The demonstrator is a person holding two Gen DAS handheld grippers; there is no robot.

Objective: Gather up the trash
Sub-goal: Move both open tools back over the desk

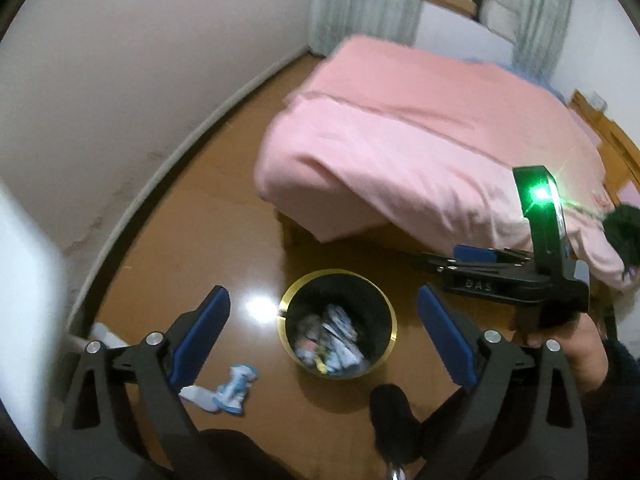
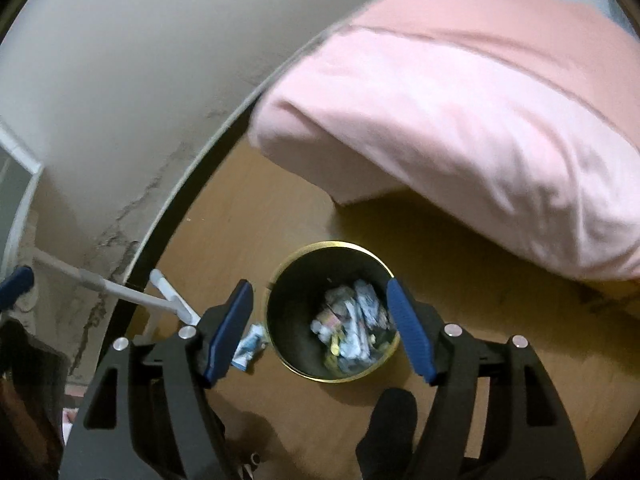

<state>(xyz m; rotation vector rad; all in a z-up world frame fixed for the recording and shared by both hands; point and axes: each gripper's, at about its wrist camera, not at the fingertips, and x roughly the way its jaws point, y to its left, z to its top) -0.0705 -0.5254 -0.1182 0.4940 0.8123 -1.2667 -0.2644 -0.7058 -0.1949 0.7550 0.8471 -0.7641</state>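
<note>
Standing on the glossy wooden floor [image 1: 200, 240], a round black bin [image 1: 338, 324] with a brass-coloured rim holds crumpled wrappers. One blue-and-white wrapper [image 1: 236, 388] lies on the floor beside it, just by the left gripper's [image 1: 324, 340] left pad. Both the left and the right gripper [image 2: 320, 332] hang spread wide above the bin, holding nothing. "DAS" is moulded on the right gripper's body. A soft pink blanket [image 1: 420, 152] drapes the bed.

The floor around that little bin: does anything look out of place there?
Yes. One crumpled blue-and-white wrapper lies on the wooden floor just beside the black bin, while the other trash is inside it. Both the left gripper and right gripper are open and empty.
</note>
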